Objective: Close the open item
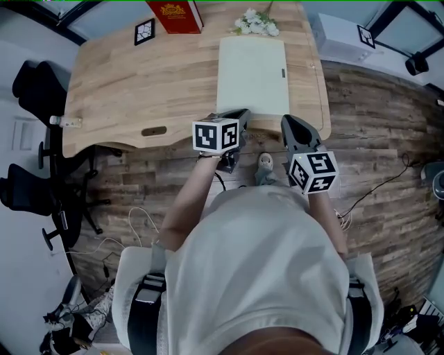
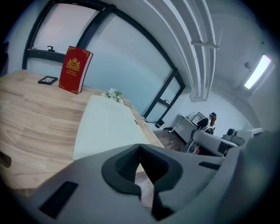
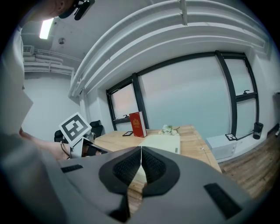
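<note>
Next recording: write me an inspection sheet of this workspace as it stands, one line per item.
Surface: wooden table, no spills seen.
Job's things: pale flat case lies flat by the near edge and looks closed.
Clutter: red book upright, white flowers and marker tile along the far edge.
Grippers: left gripper and right gripper both shut and empty, at the table's near edge.
Cables: black cable loose on the floor, right side.
Surroundings: black chairs at left, white box at right.
</note>
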`<state>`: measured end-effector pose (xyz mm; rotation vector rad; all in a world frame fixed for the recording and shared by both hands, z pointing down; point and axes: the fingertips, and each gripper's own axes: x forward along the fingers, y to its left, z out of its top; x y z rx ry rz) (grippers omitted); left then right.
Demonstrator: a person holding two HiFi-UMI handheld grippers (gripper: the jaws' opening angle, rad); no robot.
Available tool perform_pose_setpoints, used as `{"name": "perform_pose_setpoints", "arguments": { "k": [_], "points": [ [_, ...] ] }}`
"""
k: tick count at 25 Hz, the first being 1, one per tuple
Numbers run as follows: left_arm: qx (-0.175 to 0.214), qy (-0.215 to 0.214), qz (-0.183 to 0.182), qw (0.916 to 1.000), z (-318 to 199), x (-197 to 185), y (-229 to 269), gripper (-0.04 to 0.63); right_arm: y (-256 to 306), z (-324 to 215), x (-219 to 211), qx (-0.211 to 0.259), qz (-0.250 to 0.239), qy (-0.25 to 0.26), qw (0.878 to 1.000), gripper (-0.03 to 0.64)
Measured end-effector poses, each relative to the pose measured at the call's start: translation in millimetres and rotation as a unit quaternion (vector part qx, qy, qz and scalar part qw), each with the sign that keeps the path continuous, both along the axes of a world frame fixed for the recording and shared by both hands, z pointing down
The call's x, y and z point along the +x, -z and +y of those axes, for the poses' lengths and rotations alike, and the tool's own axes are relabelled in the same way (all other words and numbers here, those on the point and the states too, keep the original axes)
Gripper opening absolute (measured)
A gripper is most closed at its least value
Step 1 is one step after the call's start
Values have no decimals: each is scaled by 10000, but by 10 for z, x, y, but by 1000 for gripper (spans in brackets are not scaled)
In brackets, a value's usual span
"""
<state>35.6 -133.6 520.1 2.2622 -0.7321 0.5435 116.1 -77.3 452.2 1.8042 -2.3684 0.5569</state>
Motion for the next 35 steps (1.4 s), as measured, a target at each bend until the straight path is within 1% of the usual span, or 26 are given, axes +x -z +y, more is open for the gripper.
{"name": "perform_pose_setpoints", "arguments": {
  "k": [9,14,21,27,35],
  "points": [
    [175,272,87,9994,457,-473,67,20,0,312,-316,-91,-12,84,9999,20],
    [151,485,180,9985,689,-673,50,21,2,471,-478,-124,39,214,9997,20],
    [38,682,181,9975,1062,-952,-44,21,-26,706,-686,-219,100,345,9991,20],
    [23,887,145,9960,1285,-1191,-91,21,-61,829,-841,-244,204,489,9983,20],
    [28,959,131,9953,1485,-1356,-106,21,-141,992,-984,-334,253,593,9974,20]
  ]
}}
